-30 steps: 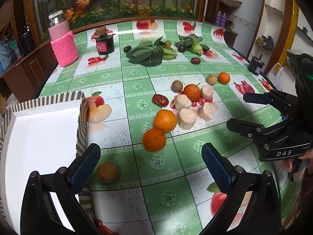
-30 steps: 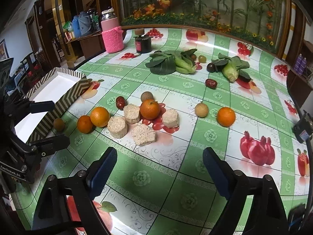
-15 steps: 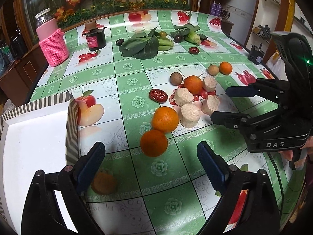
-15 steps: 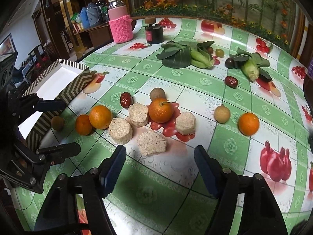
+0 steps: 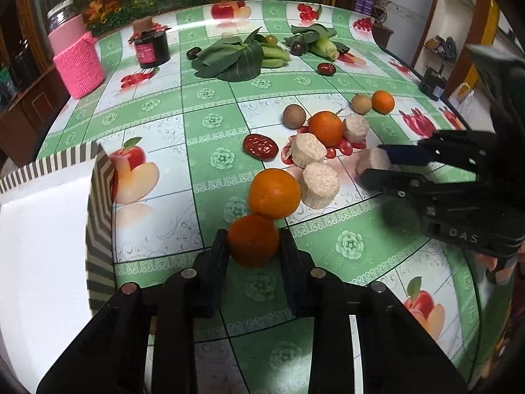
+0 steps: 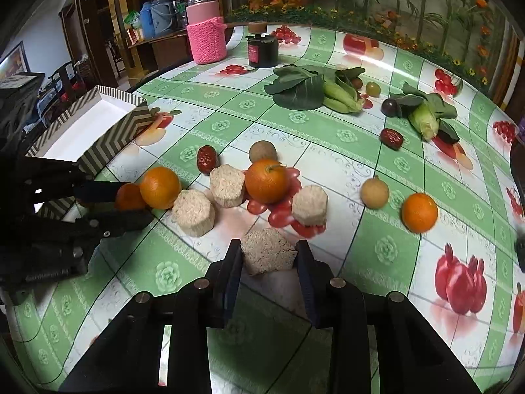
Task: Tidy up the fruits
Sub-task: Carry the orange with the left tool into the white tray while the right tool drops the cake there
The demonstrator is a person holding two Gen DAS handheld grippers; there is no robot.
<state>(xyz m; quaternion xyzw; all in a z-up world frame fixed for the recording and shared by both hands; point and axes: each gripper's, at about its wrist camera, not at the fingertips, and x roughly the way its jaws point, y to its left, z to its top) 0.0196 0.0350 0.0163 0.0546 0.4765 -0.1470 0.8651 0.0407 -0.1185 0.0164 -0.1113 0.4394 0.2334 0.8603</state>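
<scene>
Both grippers have closed in: left gripper [image 5: 253, 246] clamps an orange [image 5: 253, 240], right gripper [image 6: 268, 256] a cake [image 6: 267, 251]. Grasping step; next, lift toward the box [image 5: 98, 203] beside the orange.

The counter [image 6: 361, 151] wears a glossy oilcloth of green and white squares, printed with pale rosettes and red fruit pictures. Round oranges [image 5: 275, 193] glow bright orange; the stubby grainy cylinders [image 6: 193, 208] are pale beige. A wrinkled date [image 5: 261, 146] is dark glossy red. The shallow cardboard box [image 6: 108, 131] shows brown-and-cream chevron stripes outside, plain white inside. The knitted sleeve on the jar [image 6: 207, 42] is hot pink. Leafy greens [image 6: 300, 87] are deep green. Both grippers [image 5: 252, 252] [image 6: 269, 264] are matte black.
</scene>
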